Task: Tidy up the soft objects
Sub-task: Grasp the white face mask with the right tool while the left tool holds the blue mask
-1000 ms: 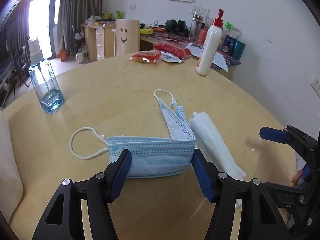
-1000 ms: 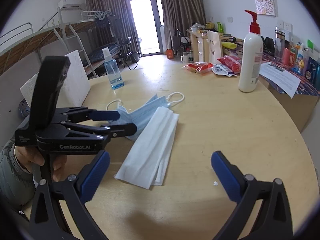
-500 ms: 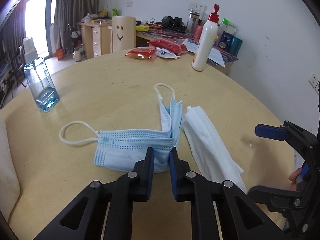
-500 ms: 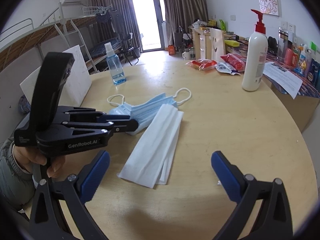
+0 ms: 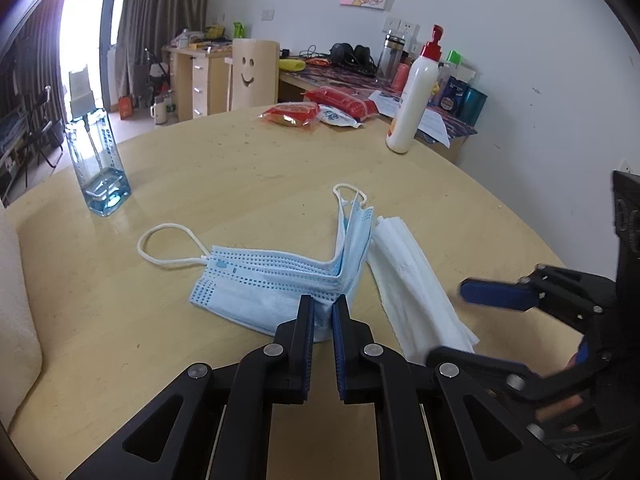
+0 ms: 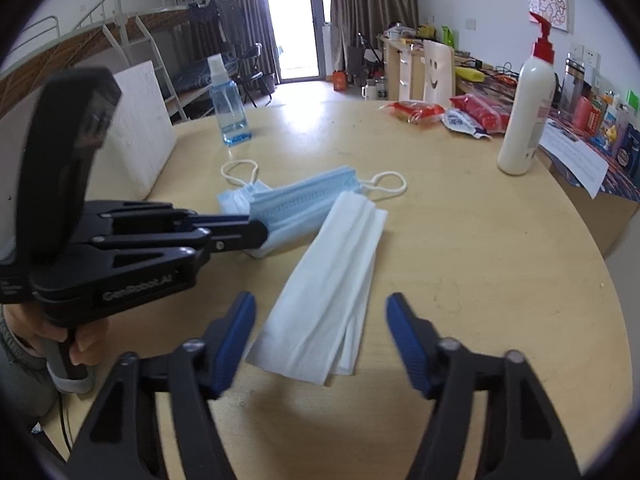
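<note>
A second ago your left gripper (image 5: 323, 312) stood wide around the blue mask (image 5: 276, 284); now its jaws are pressed together on the near edge of the mask, which is bunched up between the pads. The mask lies on the round table (image 5: 224, 184), folded at a corner, one ear loop (image 5: 168, 246) spread out to the left. Your right gripper (image 6: 320, 316) was fully spread before; now its jaws are closing, with the near end of the white tissue (image 6: 332, 292) between them but not yet touched. The tissue lies just beside the mask, to its right. Both grippers point down toward the table at a slant, and your left hand (image 6: 76, 340) grasps the handle from below.
</note>
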Demonstrator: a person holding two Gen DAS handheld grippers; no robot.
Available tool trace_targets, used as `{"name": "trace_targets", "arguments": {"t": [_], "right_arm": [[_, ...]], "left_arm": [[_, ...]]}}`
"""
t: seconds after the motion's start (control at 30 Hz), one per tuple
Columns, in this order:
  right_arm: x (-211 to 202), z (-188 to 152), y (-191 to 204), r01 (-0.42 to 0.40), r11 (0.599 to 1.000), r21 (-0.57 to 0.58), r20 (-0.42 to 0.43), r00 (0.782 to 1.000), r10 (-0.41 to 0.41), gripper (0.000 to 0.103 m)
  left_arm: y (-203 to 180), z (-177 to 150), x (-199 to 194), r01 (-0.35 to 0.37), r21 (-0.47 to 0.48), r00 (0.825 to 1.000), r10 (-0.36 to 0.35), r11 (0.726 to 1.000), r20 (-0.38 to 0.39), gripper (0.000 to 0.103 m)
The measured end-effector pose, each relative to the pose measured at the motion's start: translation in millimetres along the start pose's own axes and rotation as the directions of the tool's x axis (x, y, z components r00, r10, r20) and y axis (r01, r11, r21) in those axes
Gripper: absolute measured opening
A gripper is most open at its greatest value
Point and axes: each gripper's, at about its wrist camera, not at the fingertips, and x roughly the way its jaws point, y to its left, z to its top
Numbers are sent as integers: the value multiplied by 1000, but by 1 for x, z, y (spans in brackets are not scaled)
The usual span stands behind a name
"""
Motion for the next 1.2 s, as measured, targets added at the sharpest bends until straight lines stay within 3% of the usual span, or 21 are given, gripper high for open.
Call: {"name": "trace_targets", "arguments": {"t": [0.07, 0.23, 0.3, 0.37, 0.43, 0.47, 0.63, 0.9, 0.97, 1.03, 1.13, 1.2], "right_arm": [[5, -1, 1, 6, 1000, 0, -17, 1000, -6, 51], [9, -4, -2, 23, 1000, 10, -38, 999, -23, 40], [8, -4, -3, 19, 1000, 14, -35, 999, -18, 39], [8, -5, -4, 27, 1000, 10, -28, 999, -27, 35], [7, -6, -5, 21, 1000, 16, -25, 999, -21, 35], [7, -6, -5, 19, 1000, 18, -24, 1000, -19, 35], [7, -5, -5, 14, 1000, 17, -18, 1000, -14, 35], [6, -6, -8, -3, 999, 36, -16, 1000, 4, 33], [6, -5, -8, -1, 999, 33, -17, 1000, 1, 33], [6, -5, -8, 3, 1000, 29, -18, 1000, -2, 33], [7, -5, -6, 9, 1000, 18, -20, 1000, -9, 33], [8, -5, -5, 16, 1000, 10, -22, 1000, -16, 33]], "left_arm": [[0, -1, -3, -2, 9, 1000, 2, 1000, 9, 10], [-1, -3, -9, -25, 27, 999, 24, 999, 31, 10], [-2, -2, -10, -42, 28, 998, 41, 999, 47, 18], [-4, -2, -12, -61, 35, 997, 58, 998, 59, 47], [-4, -3, -13, -84, 35, 995, 82, 996, 61, 67], [-5, -3, -14, -104, 29, 992, 101, 994, 69, 72], [-6, 3, -17, -139, 11, 985, 137, 990, 103, 77], [-3, 12, 6, -222, -26, 974, 223, 975, 44, 76], [-1, 12, 13, -237, -20, 971, 238, 971, 11, 61], [8, 12, 19, -215, -67, 977, 214, 974, -29, 52], [13, 14, 16, -206, -90, 979, 205, 974, -17, 46], [12, 14, 16, -214, -80, 977, 213, 974, -19, 36]]}}
